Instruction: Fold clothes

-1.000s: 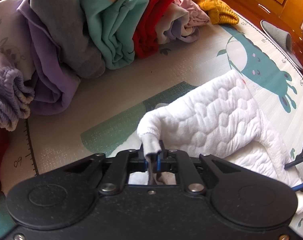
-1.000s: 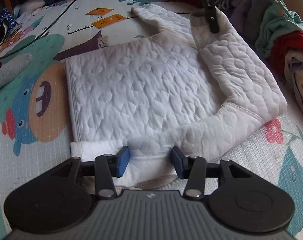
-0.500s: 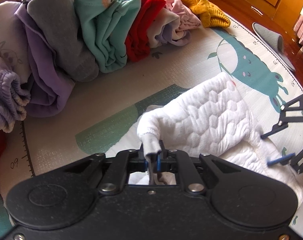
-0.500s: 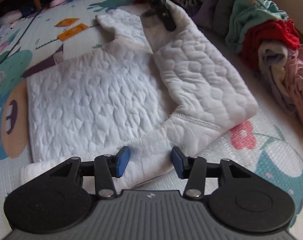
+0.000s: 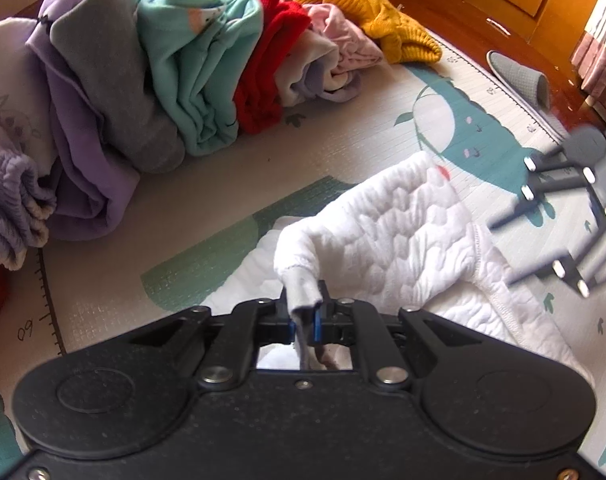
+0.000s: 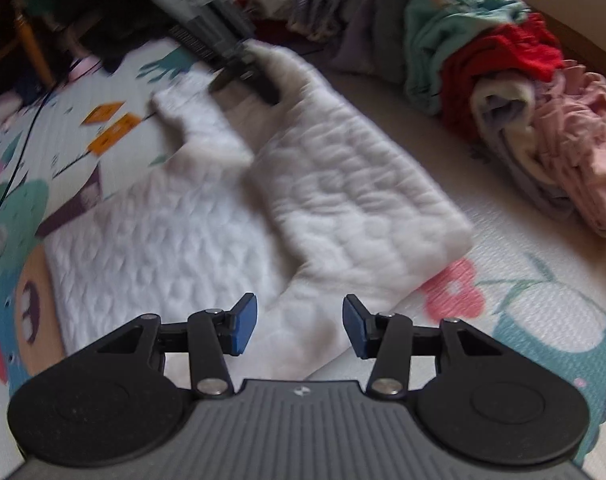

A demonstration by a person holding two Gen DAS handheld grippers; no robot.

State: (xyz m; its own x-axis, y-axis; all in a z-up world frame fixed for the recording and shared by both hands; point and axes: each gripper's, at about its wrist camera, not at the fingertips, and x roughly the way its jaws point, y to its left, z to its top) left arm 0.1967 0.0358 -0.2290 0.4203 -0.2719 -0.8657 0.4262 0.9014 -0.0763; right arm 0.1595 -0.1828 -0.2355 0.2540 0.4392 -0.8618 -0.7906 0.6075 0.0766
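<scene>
A white quilted top (image 6: 175, 240) lies spread on the play mat, one sleeve (image 6: 355, 188) folded across toward the clothes pile. My left gripper (image 5: 303, 322) is shut on the grey cuff (image 5: 301, 294) of that sleeve (image 5: 403, 232) and holds it just above the mat; it shows in the right wrist view (image 6: 243, 68) at the sleeve's far end. My right gripper (image 6: 300, 328) is open and empty, hovering over the garment's near edge by the armpit. It shows blurred at the right of the left wrist view (image 5: 559, 216).
A row of crumpled clothes (image 5: 151, 64) in purple, grey, teal, red, pink and yellow lines the far edge of the patterned mat (image 5: 231, 184); it also shows in the right wrist view (image 6: 503, 92). A grey slipper (image 5: 519, 76) lies on the wooden floor beyond.
My right gripper has lifted off the garment's bottom hem and swung right toward the folded sleeve, still open. My left gripper keeps hold of the cuff and has barely moved.
</scene>
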